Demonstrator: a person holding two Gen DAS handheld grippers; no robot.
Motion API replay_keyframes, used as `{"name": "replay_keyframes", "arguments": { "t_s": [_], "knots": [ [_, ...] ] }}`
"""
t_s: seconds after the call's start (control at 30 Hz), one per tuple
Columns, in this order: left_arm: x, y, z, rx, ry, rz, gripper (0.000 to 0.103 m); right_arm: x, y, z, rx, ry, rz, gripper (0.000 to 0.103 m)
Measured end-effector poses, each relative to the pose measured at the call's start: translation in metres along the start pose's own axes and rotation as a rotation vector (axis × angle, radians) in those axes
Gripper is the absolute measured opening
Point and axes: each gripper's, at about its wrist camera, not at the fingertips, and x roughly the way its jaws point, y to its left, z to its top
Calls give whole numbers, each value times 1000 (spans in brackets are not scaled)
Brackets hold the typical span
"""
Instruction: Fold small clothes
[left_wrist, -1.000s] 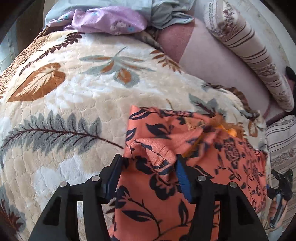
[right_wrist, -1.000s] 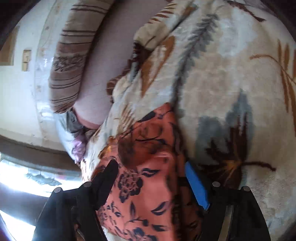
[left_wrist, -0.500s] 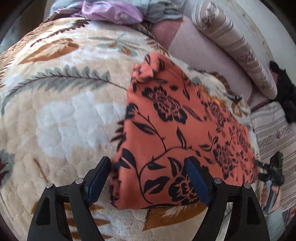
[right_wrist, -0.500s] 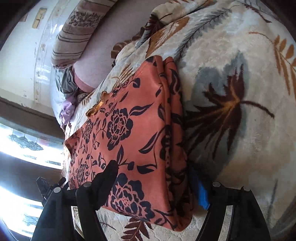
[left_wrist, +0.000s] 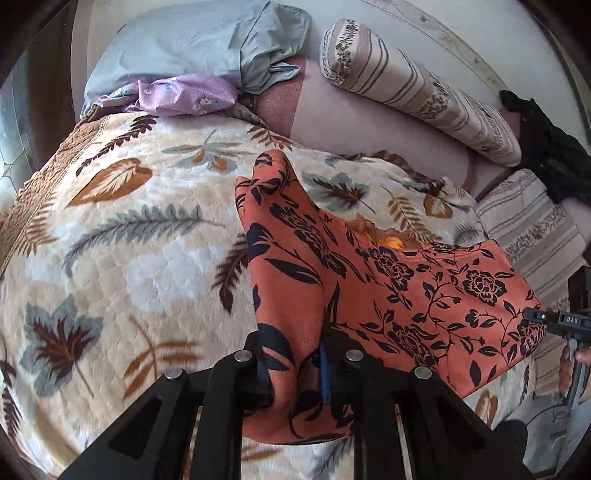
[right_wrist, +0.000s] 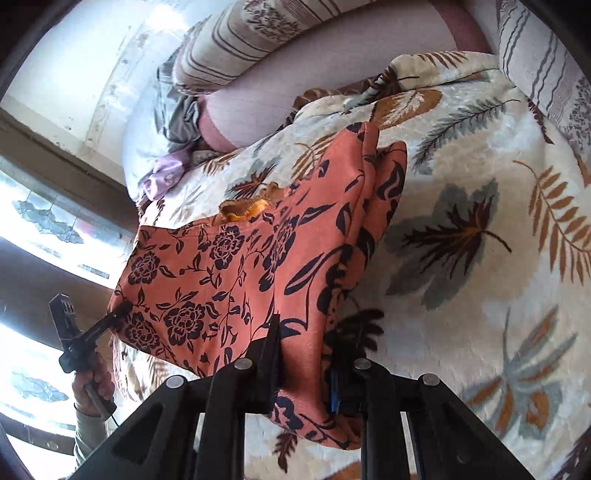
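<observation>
1. The left gripper (left_wrist: 293, 363) is nearest in its own view, its jaws pinched on a near corner of the orange floral garment (left_wrist: 388, 295), with cloth bunched between the black finger and the blue pad.
2. The right gripper (right_wrist: 304, 356) is likewise clamped on the garment (right_wrist: 236, 280), its two fingers squeezing a thick fold at the near edge.
3. The garment is stretched between the two grippers and lifted at the held corners; its far part trails down onto the leaf-patterned blanket (left_wrist: 129, 229).
4. In the left wrist view the right gripper (left_wrist: 532, 314) shows at the right edge, its tip on the garment's right corner. In the right wrist view the left gripper (right_wrist: 122, 308) grips the left corner, with the person's hand (right_wrist: 92, 380) below it.
5. An orange-yellow frill (left_wrist: 388, 240) peeks out at the garment's far edge.
6. Farther off lies a pinkish sheet (left_wrist: 362, 122), with a striped bolster pillow (left_wrist: 417, 92) to the far right.
7. At the far left, a lilac flowered cloth (left_wrist: 181, 96) lies against a crumpled grey-blue cloth (left_wrist: 207, 40).
</observation>
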Motion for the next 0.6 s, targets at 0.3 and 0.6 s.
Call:
{"name": "replay_keyframes", "arguments": {
  "t_s": [0.3,0.6],
  "knots": [
    [17,49,-106,-92,113,70,46,-1,-102,-123,197,36,-67,78],
    [62,33,-16,-21,38,36,46,-1,-70,-45,87,-120,-36,78]
  ]
}}
